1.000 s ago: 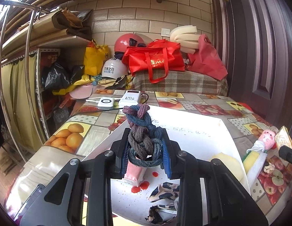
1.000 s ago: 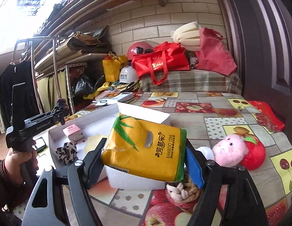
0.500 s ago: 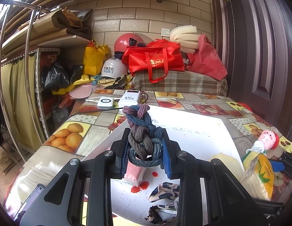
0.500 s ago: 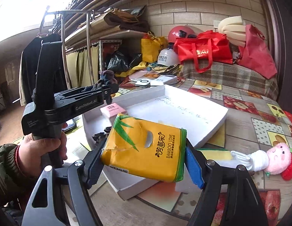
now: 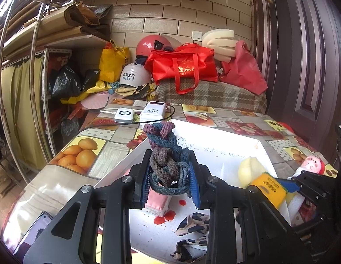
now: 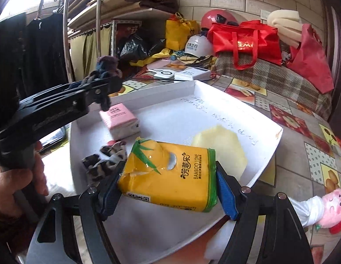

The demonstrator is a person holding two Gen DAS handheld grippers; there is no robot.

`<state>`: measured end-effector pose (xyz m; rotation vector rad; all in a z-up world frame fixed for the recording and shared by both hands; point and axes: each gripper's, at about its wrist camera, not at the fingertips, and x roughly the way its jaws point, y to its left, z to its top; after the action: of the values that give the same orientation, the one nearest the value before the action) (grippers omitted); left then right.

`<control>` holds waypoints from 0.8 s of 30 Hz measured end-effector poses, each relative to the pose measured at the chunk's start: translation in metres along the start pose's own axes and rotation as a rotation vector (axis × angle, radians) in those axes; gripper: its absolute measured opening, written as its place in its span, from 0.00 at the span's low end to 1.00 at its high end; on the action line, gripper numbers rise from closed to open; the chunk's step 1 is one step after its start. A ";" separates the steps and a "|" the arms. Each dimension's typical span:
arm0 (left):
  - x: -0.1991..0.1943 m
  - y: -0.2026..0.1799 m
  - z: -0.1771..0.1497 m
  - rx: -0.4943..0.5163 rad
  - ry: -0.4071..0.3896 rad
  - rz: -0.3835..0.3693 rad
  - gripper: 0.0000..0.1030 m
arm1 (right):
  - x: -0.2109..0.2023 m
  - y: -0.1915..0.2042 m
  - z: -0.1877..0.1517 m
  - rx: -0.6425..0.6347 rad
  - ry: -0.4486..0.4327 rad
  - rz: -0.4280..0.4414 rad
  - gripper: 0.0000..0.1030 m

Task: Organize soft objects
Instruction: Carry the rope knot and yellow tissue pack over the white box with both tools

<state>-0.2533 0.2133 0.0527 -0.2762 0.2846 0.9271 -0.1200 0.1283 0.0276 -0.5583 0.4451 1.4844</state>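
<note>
My left gripper (image 5: 169, 182) is shut on a bundle of knitted hair ties (image 5: 167, 160), blue, brown and purple, held above the left side of a white tray (image 5: 214, 140). My right gripper (image 6: 168, 189) is shut on a yellow tissue pack (image 6: 170, 176) and holds it over the tray (image 6: 170, 118); the pack also shows in the left wrist view (image 5: 269, 189). In the tray lie a pink tissue pack (image 6: 119, 121), a leopard-print scrunchie (image 6: 104, 162) and a pale yellow sponge (image 6: 219, 143). The left gripper with the hair ties shows in the right wrist view (image 6: 104, 77).
A pink plush doll (image 6: 324, 206) lies on the fruit-print tablecloth right of the tray. A power bank (image 5: 152, 112) and a white charger (image 5: 124, 115) sit behind the tray. A phone (image 5: 36, 233) lies at the table's left front. Bags and helmets are piled at the back.
My right gripper has carried the yellow tissue pack leftward from the table's right side to above the tray. My left gripper with the hair ties has stayed still.
</note>
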 end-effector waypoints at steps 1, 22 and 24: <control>0.001 0.001 0.000 -0.003 0.003 0.000 0.29 | 0.004 -0.004 0.003 0.005 -0.004 -0.025 0.73; 0.044 -0.021 0.004 0.032 0.115 -0.005 0.29 | 0.004 -0.016 0.014 0.081 -0.080 -0.066 0.73; 0.047 -0.019 0.005 0.027 0.134 -0.001 0.29 | 0.004 -0.016 0.014 0.078 -0.081 -0.067 0.73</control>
<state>-0.2103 0.2390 0.0428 -0.3146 0.4200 0.9045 -0.1048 0.1395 0.0378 -0.4460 0.4159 1.4139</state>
